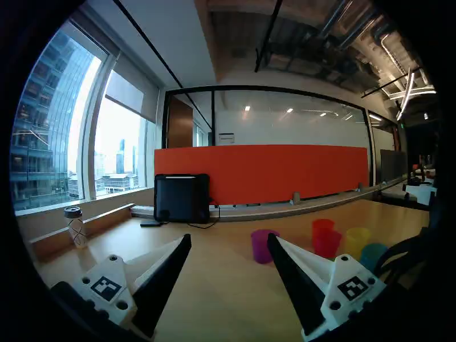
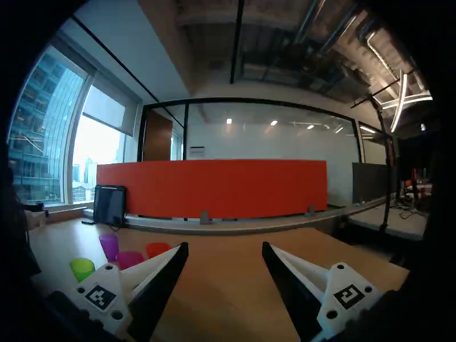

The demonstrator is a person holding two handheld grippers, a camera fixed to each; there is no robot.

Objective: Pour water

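My left gripper (image 1: 228, 238) is open and holds nothing above the wooden table (image 1: 228, 296). Past its right finger stands a group of plastic cups: a purple cup (image 1: 263, 245), a red cup (image 1: 322, 226), a magenta cup (image 1: 329, 244), a yellow cup (image 1: 357, 240) and a teal cup (image 1: 373, 255). A clear bottle with a black cap (image 1: 75, 227) stands far left by the window ledge. My right gripper (image 2: 224, 246) is also open and holds nothing. Left of it I see the purple cup (image 2: 109, 245), magenta cup (image 2: 130, 258), red cup (image 2: 158, 248) and a green cup (image 2: 82, 267).
A black tablet-like screen (image 1: 182, 198) leans against the orange partition (image 1: 262, 171) at the table's back edge, with a cable beside it. Large windows run along the left. A dark object (image 1: 410, 251) sits at the right edge near the cups. More desks lie far right.
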